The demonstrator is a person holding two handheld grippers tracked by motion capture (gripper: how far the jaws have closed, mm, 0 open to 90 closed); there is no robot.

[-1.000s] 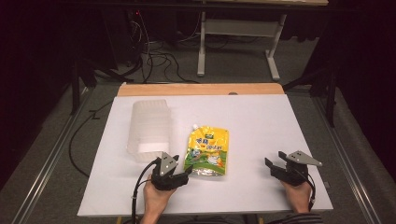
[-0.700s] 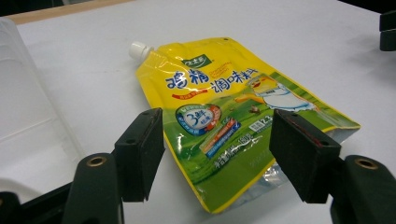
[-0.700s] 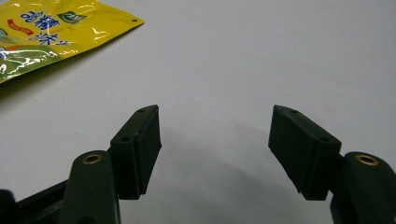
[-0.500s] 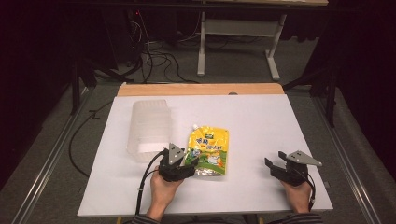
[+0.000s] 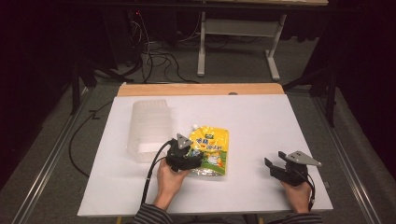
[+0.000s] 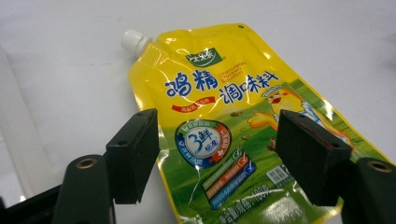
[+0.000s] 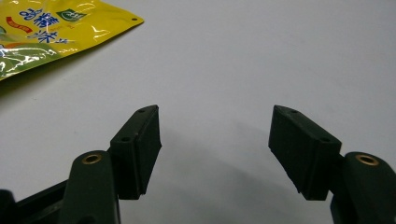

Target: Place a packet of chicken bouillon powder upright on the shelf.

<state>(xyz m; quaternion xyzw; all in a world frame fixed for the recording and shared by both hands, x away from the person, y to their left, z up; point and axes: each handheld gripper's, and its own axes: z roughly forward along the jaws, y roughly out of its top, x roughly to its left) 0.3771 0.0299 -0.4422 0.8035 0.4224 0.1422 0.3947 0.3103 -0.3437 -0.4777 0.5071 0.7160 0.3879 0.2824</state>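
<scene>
A yellow and green spouted pouch (image 5: 212,145) lies flat on the white table (image 5: 261,116), its white cap (image 6: 133,40) pointing away. My left gripper (image 5: 196,157) hovers low over the pouch's near left part. In the left gripper view the pouch (image 6: 219,107) lies under and between the jaws of the left gripper (image 6: 217,151). They have just been opening, stand wide, and neither pad presses on it. My right gripper (image 5: 272,167) rests open near the front right of the table. In its own view the right gripper (image 7: 215,140) has bare table between its jaws, and the pouch's corner (image 7: 51,32) lies far left.
A stack of clear plastic containers (image 5: 147,128) stands left of the pouch, close to the left hand. A wooden strip (image 5: 201,89) runs along the table's far edge. Beyond it are a dark floor, cables and a metal frame.
The left hand has moved right and forward, so its gripper now overlaps the pouch's near left part. The right hand and the pouch have stayed put.
</scene>
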